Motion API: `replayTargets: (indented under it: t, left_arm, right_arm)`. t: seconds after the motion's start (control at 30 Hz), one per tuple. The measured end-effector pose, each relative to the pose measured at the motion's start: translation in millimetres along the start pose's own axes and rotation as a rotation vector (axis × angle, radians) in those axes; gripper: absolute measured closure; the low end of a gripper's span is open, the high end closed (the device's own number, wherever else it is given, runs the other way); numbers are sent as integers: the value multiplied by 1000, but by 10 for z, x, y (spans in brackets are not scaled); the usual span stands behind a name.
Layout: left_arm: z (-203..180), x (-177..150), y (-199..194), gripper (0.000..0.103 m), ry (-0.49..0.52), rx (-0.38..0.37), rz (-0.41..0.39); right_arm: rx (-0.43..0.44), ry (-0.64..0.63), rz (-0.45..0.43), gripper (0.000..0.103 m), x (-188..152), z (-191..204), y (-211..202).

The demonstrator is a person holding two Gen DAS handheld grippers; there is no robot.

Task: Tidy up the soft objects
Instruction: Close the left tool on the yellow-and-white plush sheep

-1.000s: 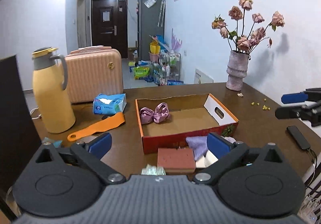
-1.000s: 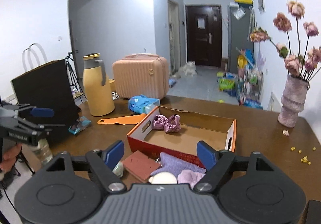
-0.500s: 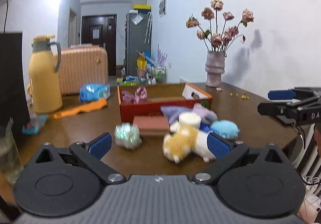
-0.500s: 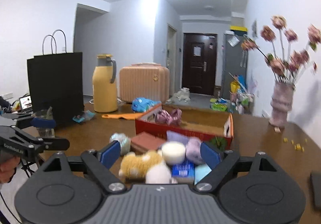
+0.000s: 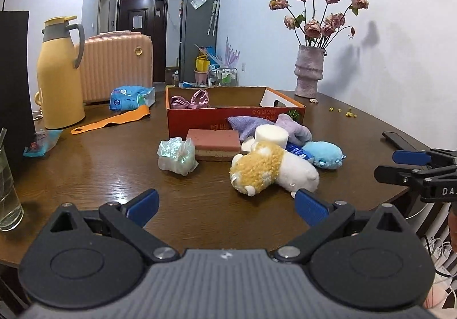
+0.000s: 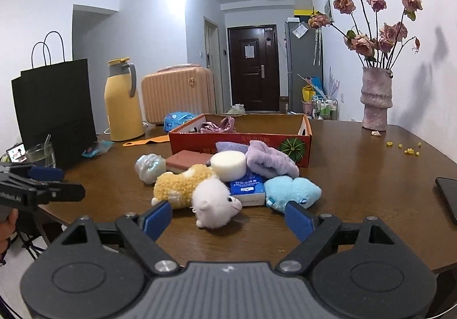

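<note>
The dark wood-grain counter [image 5: 85, 170] carries a shallow red cardboard box [image 5: 234, 114] with a shiny pink satin bow [image 5: 190, 100] inside. Against its near wall lies a heap of soft things: a fuzzy lamb plush [image 6: 197, 190] – tan curly body, white head – with its long axis running left-right and its head toward the right gripper [image 6: 228, 217]; a furry blue plush [image 6: 291, 190]; a lilac fleecy cloth [image 6: 268, 160]; a flat brick-red sponge [image 5: 214, 140]; a white foam cylinder [image 6: 228, 164]; a crinkled iridescent wad [image 5: 177, 156]. Both the left gripper [image 5: 227, 203] and right have jaws spread wide, empty, at the counter's near edge.
</note>
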State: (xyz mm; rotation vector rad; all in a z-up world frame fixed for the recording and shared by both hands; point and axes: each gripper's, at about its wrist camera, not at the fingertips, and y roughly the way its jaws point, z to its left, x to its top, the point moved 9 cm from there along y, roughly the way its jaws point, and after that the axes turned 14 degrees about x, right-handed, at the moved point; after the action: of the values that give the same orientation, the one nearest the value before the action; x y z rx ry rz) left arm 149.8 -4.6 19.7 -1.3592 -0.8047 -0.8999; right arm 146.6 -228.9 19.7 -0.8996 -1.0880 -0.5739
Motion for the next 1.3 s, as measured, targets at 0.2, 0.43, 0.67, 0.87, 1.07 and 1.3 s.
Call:
replayTargets:
  t: [0.2, 0.43, 0.67, 0.87, 1.07, 1.3]
  left_arm:
    - [-89, 145, 250, 0, 21, 9, -4]
    - [-224, 186, 683, 0, 42, -1, 33]
    - [-262, 121, 960, 0, 24, -54, 88]
    - [-333, 66, 1169, 8, 1, -112, 136]
    - [-330, 67, 1302, 38, -18, -171, 167]
    - [-173, 56, 1383, 37, -83, -182, 207]
  right_arm:
    - [2, 11, 13, 19, 4, -132, 210]
    - [-12, 21, 37, 24, 5, -312, 611]
    - [69, 24, 68, 30, 5, -296, 954]
    - [119, 54, 115, 35, -90, -294, 1197]
    - [246, 102, 136, 48, -97, -244, 1272]
    - [274, 78, 159, 45, -130, -129, 1352]
